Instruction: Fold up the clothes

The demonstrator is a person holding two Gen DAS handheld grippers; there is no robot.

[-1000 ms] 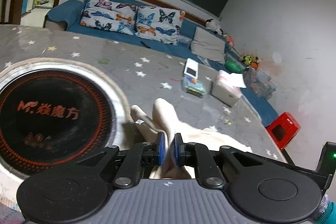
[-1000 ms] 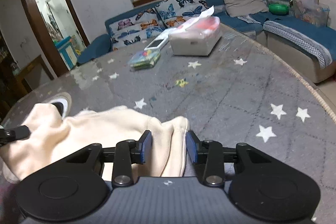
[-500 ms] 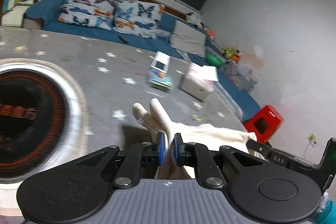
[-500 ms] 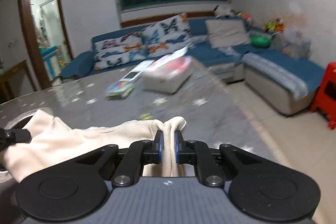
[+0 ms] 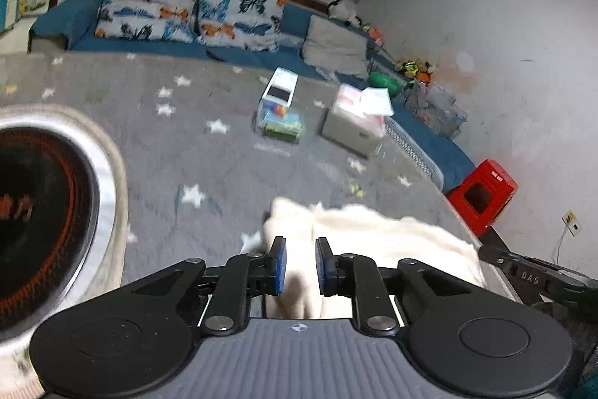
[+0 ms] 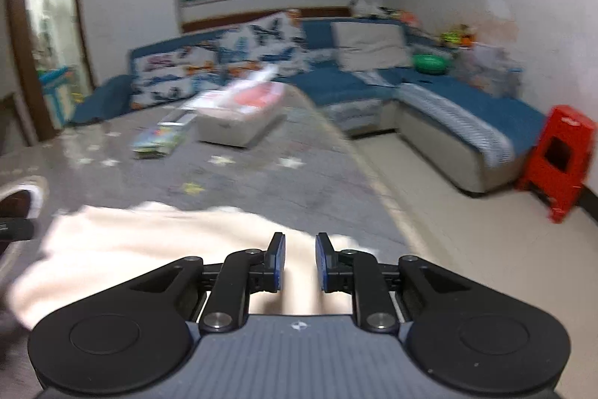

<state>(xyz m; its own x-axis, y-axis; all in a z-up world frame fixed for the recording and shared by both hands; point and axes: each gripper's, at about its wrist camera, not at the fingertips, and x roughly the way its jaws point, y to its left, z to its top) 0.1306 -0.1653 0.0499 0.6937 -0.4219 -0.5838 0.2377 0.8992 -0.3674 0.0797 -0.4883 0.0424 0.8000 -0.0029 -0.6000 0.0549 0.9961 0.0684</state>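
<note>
Both grippers have let their blue pads part since half a second ago, when each was pinched tight on the cream cloth. From the left wrist view, the left gripper [image 5: 298,260] now stands with its jaws apart, and the cream garment [image 5: 373,234] runs through the gap without being squeezed; it spreads rightward over the grey star-patterned tablecloth [image 5: 209,159] toward the table's edge, where the dark tip of the other tool [image 5: 530,277] shows. A round black cooktop [image 5: 41,212] with orange rings sits at the far left, and a tissue box [image 5: 355,126] and a small stack of colourful boxes [image 5: 280,114] lie further out on the table, well apart from the cloth. From the right wrist view, the right gripper [image 6: 298,258] is likewise open, with the garment [image 6: 149,242] lying blurred between and beyond its pads, stretching left across the table. A blue sofa [image 6: 448,100] and a red stool [image 6: 560,156] stand beyond the table.
</note>
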